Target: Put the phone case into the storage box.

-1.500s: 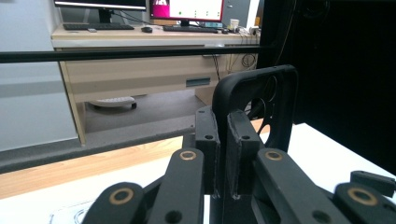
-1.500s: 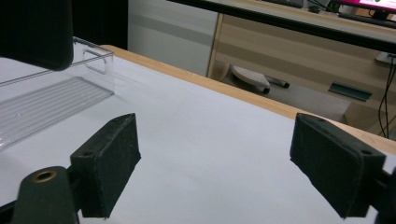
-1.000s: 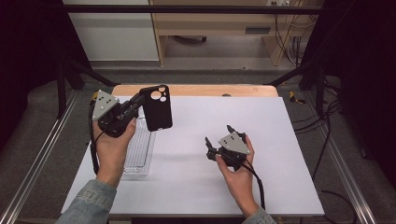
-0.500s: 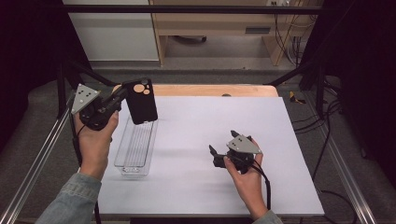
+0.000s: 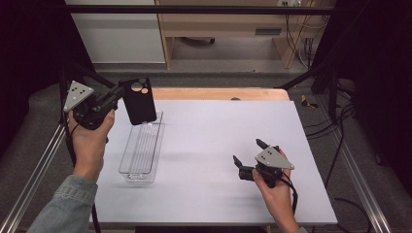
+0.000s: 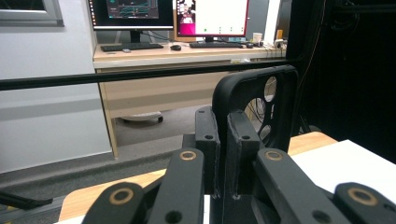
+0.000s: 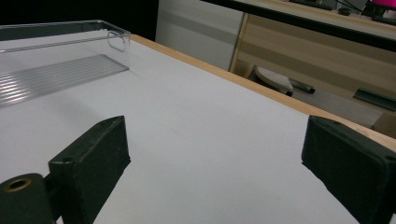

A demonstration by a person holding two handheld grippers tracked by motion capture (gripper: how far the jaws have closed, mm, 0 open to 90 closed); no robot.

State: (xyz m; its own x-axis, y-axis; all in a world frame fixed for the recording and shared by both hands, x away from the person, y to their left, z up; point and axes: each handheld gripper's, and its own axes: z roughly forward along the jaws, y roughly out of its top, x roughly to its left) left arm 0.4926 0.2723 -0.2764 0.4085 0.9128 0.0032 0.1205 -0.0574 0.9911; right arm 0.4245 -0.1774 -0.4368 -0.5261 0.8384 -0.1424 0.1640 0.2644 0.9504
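we held the phone case (image 5: 139, 101) in the left tongs (image 5: 118, 92), clamped on its edge, above the tray's (image 5: 142, 153) far end near the worktop's (image 5: 218, 141) left edge. the right tongs (image 5: 248, 158), just opened wide and empty, hovered near the front right. next, we judged, the case needed lowering into the tray.

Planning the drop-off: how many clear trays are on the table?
1: the clear tray lies at the table's left side, empty, just below the phone case held in the left tool.

Phone case (image 5: 139, 101) above the tray's (image 5: 141, 167) far end — right gripper (image 5: 248, 156) well right.
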